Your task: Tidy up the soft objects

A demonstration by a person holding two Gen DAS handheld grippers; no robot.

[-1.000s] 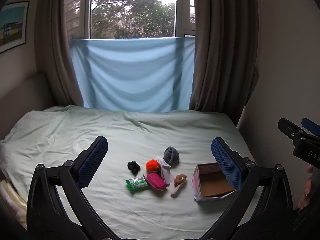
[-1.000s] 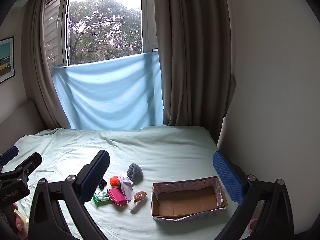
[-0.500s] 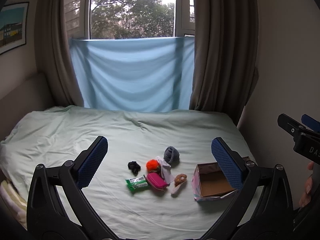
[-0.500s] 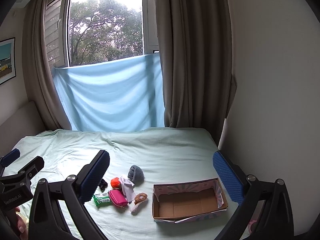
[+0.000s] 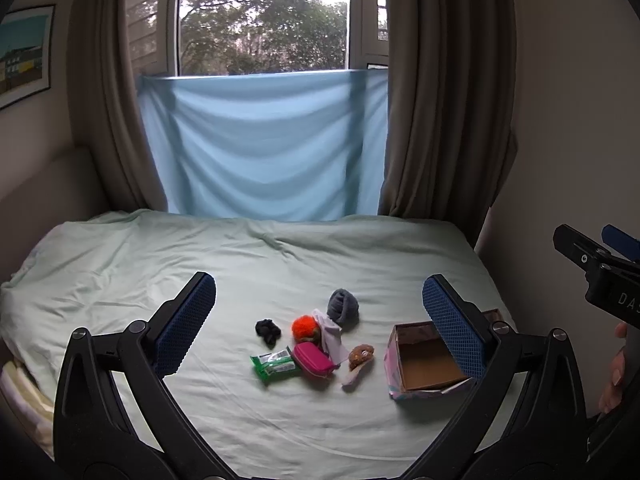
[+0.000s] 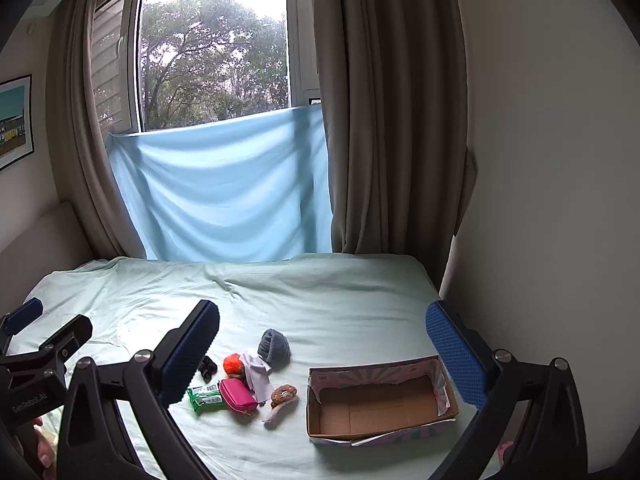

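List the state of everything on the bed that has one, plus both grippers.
Cardboard box: open, empty.
Pink pouch: zipped shut, lying flat.
Green packet: lying flat.
Grey sock: rolled up.
Left gripper: open, empty.
Right gripper: open, empty.

Bedroom: bed (image 5: 160,256), curtained window (image 5: 264,20)

From my left wrist camera, white letters "DAS" show on the black body of my right gripper (image 5: 618,276), cut off by the frame edge. From my right wrist camera, my left gripper (image 6: 28,364) carries "GenRoboLAI" in white, as best I can read it. The green packet (image 6: 206,397) has print too small to read
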